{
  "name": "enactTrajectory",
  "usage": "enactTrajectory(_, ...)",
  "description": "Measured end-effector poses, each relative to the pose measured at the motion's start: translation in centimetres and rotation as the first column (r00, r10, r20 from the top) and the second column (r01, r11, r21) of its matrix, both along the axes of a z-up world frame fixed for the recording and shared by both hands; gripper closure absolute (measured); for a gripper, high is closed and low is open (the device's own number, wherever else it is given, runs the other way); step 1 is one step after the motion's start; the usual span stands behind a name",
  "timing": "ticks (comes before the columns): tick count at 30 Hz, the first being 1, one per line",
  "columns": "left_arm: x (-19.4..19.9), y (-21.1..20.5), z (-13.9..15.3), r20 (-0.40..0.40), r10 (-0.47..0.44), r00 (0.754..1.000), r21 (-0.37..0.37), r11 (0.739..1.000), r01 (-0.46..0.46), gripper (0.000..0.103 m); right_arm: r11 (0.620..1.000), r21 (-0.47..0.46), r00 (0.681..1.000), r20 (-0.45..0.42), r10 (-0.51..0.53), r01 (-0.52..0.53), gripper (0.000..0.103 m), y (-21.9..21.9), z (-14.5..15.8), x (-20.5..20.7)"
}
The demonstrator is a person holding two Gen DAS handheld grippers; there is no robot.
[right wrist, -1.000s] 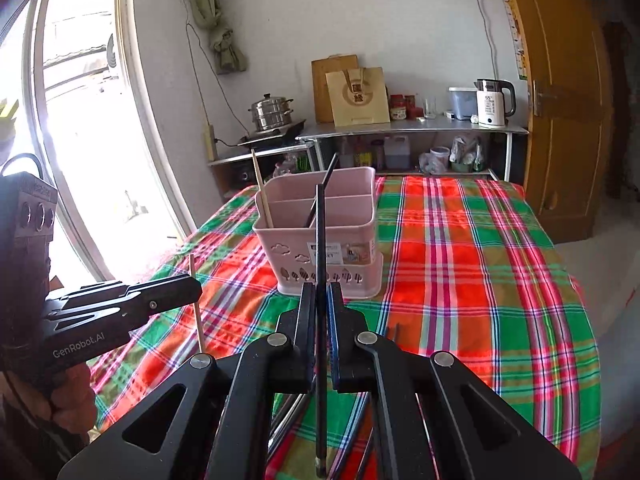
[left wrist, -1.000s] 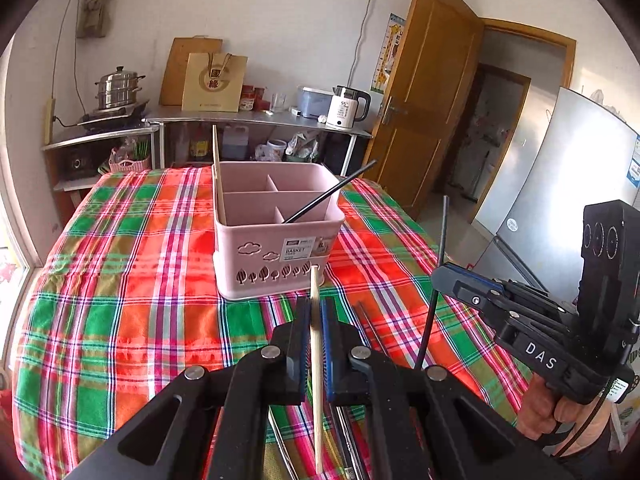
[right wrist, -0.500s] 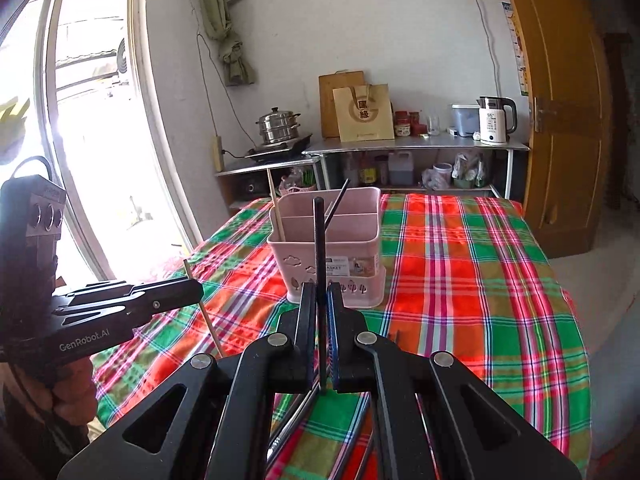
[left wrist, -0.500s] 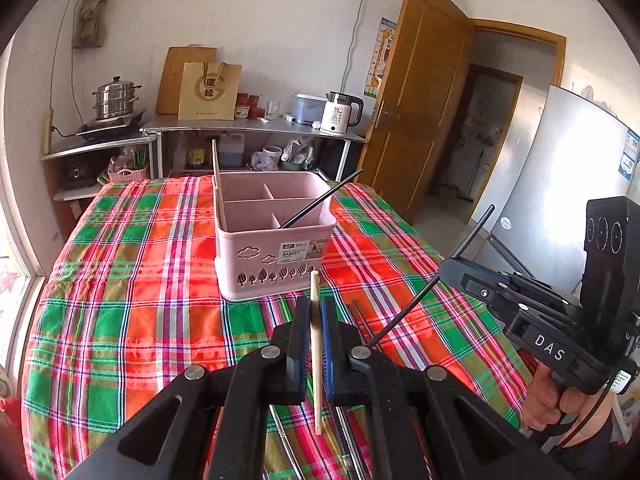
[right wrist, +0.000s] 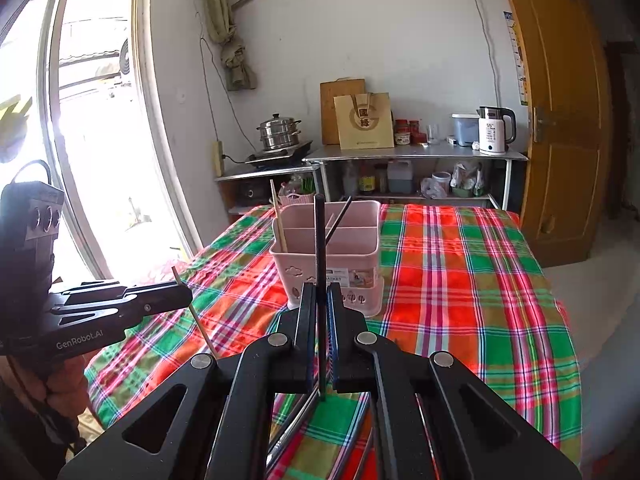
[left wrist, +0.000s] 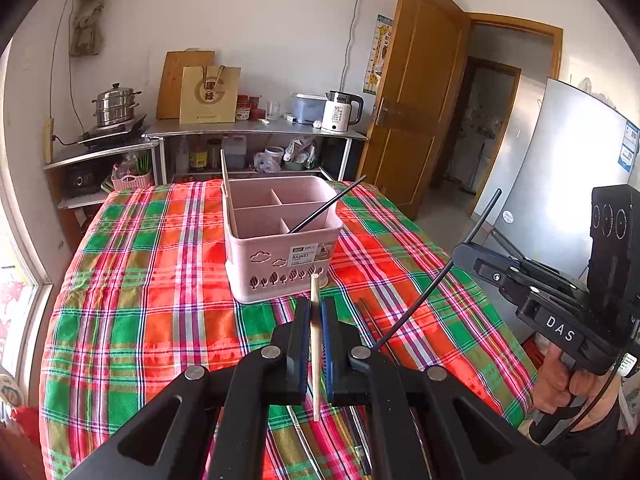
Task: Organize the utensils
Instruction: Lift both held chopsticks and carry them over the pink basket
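Left gripper (left wrist: 316,322): jaws clenched on a pale wooden chopstick (left wrist: 315,344), held near its middle and standing almost upright between the pads, its lower end hanging free above the cloth. Right gripper (right wrist: 320,330): jaws likewise clamped on a slim black chopstick (right wrist: 319,280), gripped toward its lower part, the long upper end rising in front of the basket. In the left wrist view the same black stick slants up across the table edge. A mid-shaft pinch of this kind appears chosen to keep each stick steady and end-down for dropping into a slot.

Beyond the fingers stands the pink plastic divided utensil basket (left wrist: 276,256), upright on the red-and-green plaid tablecloth (left wrist: 132,304), near both grippers but apart from them. It already holds one pale chopstick (right wrist: 278,220) leaning in a left-hand compartment and one black chopstick (left wrist: 326,210) leaning out of a right-hand one. Judgement: sticks are being sorted by colour, so each held stick likely belongs with its match.

More utensils (right wrist: 296,424), metal-looking, lie on the cloth beneath the right gripper; their number is unclear.

Risk: thin round sticks may pivot in the pads during the lowering.
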State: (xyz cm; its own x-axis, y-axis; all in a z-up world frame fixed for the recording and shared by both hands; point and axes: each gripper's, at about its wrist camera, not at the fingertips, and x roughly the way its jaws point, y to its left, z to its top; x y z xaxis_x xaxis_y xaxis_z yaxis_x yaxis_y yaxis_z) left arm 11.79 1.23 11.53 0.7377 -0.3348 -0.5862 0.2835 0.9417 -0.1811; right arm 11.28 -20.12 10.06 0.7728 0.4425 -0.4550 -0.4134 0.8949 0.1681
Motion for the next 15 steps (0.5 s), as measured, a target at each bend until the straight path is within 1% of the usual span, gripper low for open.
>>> enactTrajectory(6, 1.9, 1.0, 2.3, 0.028, 0.010, 1.000, -0.013, 1.000, -0.010, 0.098, 1.000, 0.005, 1.000, 0.029, 0.011, -0.011, 0.098, 0.6, 1.4, 0.9)
enactTrajectory(15, 5.7, 2.5, 7.2, 0.104, 0.052, 0.993, -0.034, 0.998, -0.049, 0.098, 0.999, 0.035, 0.995, 0.092, 0.034, -0.038, 0.098, 1.9, 4.6, 3.4)
